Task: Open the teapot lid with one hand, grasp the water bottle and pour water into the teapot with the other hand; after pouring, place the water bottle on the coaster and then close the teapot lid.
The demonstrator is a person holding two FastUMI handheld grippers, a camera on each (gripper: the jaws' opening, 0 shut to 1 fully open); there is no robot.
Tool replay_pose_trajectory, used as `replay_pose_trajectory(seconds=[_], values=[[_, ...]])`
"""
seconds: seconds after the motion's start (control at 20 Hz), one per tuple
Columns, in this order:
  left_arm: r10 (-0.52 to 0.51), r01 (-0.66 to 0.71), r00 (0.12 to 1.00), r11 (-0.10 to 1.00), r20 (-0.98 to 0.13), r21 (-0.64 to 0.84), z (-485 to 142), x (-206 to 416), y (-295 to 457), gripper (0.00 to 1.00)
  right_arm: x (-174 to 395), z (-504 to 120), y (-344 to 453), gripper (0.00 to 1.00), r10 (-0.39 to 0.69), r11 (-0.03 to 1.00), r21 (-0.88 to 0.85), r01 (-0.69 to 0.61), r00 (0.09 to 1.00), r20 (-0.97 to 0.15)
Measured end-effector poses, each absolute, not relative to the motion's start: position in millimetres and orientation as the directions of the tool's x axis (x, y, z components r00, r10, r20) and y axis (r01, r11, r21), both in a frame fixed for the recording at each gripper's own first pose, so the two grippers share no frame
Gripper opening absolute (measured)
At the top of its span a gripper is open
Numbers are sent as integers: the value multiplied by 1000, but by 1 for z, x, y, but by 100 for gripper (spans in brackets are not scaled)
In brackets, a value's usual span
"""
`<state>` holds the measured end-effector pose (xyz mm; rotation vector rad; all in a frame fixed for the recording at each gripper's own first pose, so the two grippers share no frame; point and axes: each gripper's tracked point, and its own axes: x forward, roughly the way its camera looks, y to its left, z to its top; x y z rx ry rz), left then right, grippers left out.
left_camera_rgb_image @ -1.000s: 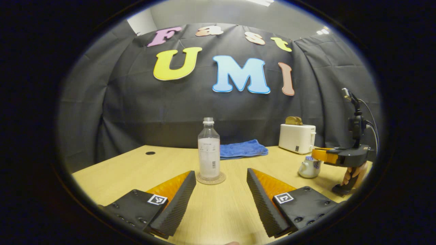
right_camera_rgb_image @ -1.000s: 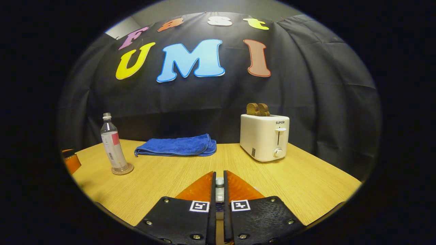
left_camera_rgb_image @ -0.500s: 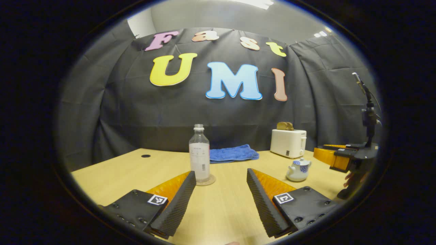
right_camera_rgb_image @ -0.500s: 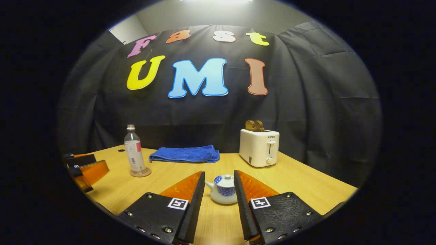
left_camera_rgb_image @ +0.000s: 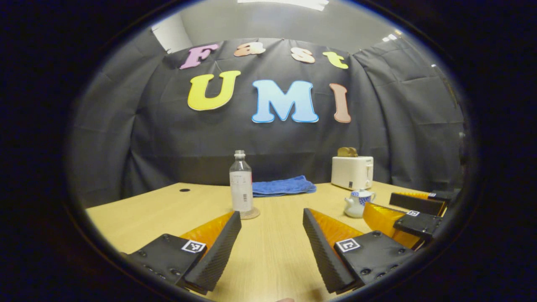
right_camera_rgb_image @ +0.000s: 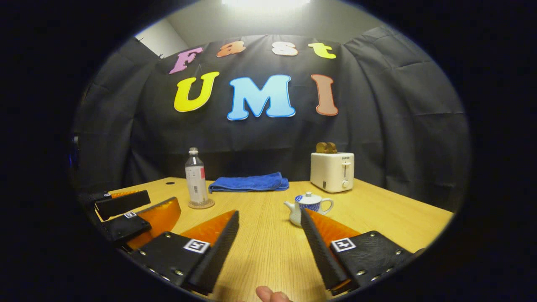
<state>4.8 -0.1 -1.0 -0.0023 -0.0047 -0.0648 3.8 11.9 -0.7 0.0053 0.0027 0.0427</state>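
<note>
Wood-grain table [right_camera_rgb_image: 390,218] carries everything; positions are given relative to the bottle.

Left gripper view, left to right: a small dark hole [left_camera_rgb_image: 184,190] in the tabletop is seen well left of the bottle. Bottle [left_camera_rgb_image: 241,182] stands upright on the coaster [left_camera_rgb_image: 251,214], cap on. Blue towel [left_camera_rgb_image: 283,186] lies folded just right of and behind the bottle. Teapot [left_camera_rgb_image: 356,203] sits well right of the bottle, lid on, spout toward the bottle. Toaster [left_camera_rgb_image: 351,172] stands behind the teapot, bread in the slots. Left gripper [left_camera_rgb_image: 272,228] is held released, jaws wide apart, nothing between them, nearer the camera than the bottle. Right gripper [left_camera_rgb_image: 413,212] is seen at the far right, near the teapot.

Right gripper view, left to right: left gripper [right_camera_rgb_image: 134,214] is seen at the left edge, left of the bottle [right_camera_rgb_image: 196,178], apart from it. Bottle is seated on the coaster [right_camera_rgb_image: 201,204]; towel [right_camera_rgb_image: 249,183] behind and right of it. Teapot [right_camera_rgb_image: 309,206] is right of the bottle, lid [right_camera_rgb_image: 308,196] in place, partly hidden by one finger of the right gripper [right_camera_rgb_image: 268,230]. That gripper is released, jaws spread, not touching the pot. Toaster [right_camera_rgb_image: 332,171] is farthest right. A fingertip [right_camera_rgb_image: 268,295] shows at the bottom edge.
</note>
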Motion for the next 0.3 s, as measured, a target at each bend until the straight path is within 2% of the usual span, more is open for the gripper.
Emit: replay_pose_trajectory(seconds=[0.05, 0.3], values=[[-57, 57, 998, 998, 4, -1, -2, 3, 1, 100, 3, 0, 12, 99, 43, 999, -12, -43, 999, -3], [-22, 22, 1000, 1000, 2, -4, -2, -1, 5, 100, 2, 0, 16, 99, 50, 999, -5, -50, 999, 1]])
